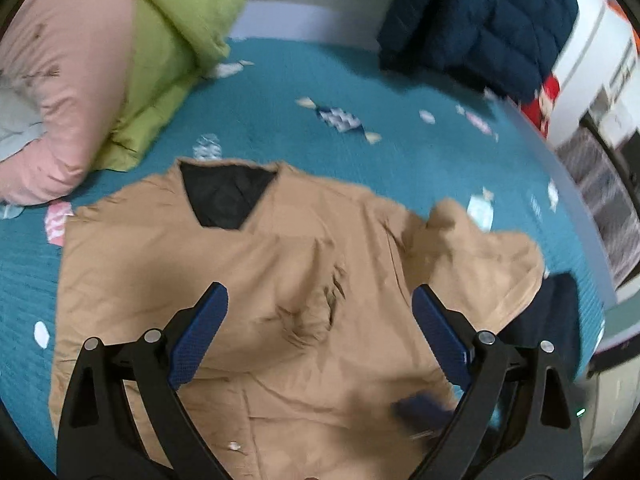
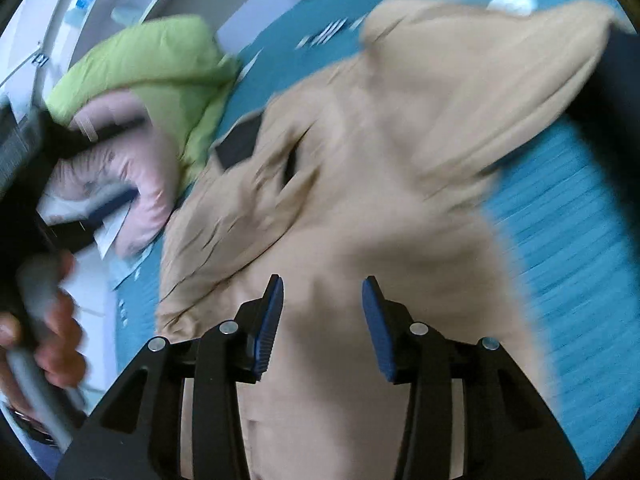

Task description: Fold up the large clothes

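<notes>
Black angular frames with silver rivets and blue textured pads are seen on the left gripper [image 1: 320, 300] and right gripper [image 2: 323, 292]; bare skin is glimpsed on the left hand [image 2: 56, 344].

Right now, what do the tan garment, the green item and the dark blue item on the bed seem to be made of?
The tan garment looks like thin, matte woven cloth, perhaps cotton: it shows fine, sharp creases and a dark lining at the neck. The green item looks like soft padded fabric with a slight sheen, judging by its thick, rounded folds. The dark blue item seems to be quilted puffer fabric, since stitched channels cross it.

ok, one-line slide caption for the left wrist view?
Open left gripper hovering over a tan jacket spread on a teal bedspread, green and pink bedding behind.
</notes>
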`<move>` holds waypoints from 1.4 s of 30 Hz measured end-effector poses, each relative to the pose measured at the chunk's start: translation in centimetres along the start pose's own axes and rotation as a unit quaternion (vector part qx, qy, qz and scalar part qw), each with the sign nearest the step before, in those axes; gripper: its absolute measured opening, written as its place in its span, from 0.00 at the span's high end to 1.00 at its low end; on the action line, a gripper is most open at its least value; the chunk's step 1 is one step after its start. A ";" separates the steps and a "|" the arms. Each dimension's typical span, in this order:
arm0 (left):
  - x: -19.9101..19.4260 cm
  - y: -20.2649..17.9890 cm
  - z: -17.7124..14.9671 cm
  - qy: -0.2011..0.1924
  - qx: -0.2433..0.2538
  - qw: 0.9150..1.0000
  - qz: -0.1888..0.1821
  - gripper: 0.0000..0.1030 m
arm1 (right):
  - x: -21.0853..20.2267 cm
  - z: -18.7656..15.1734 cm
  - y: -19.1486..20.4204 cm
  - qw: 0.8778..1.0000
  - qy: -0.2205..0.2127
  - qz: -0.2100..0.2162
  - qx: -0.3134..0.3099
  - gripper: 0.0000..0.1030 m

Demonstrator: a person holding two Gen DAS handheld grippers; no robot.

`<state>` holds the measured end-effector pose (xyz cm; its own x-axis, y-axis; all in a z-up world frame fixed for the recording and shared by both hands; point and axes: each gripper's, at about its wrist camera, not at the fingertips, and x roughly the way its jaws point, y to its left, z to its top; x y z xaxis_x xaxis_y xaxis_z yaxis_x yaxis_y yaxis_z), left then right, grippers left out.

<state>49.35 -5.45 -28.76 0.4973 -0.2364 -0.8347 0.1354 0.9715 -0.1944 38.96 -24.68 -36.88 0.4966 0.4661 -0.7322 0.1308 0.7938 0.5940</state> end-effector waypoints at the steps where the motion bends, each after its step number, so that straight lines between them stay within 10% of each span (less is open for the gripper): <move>1: 0.8 -0.5 -0.4 0.006 0.006 1.000 -0.001 0.09 | -0.7 0.1 -0.8 1.000 -0.005 -0.006 0.001 0.60; 13: 8.0 -6.5 -4.9 0.069 0.082 0.994 0.030 0.09 | -9.0 5.6 -6.3 0.990 -0.092 -0.102 0.010 0.59; 42: 13.9 -5.9 -8.1 0.132 0.072 0.989 0.006 0.10 | -8.9 15.9 -17.2 0.954 -0.129 -0.208 0.174 0.55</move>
<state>48.53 -14.38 -43.39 0.2613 -0.1938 -0.9456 0.2613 0.9573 -0.1240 45.97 -48.69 -35.29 0.5287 -0.0085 -0.8488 0.6177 0.6897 0.3779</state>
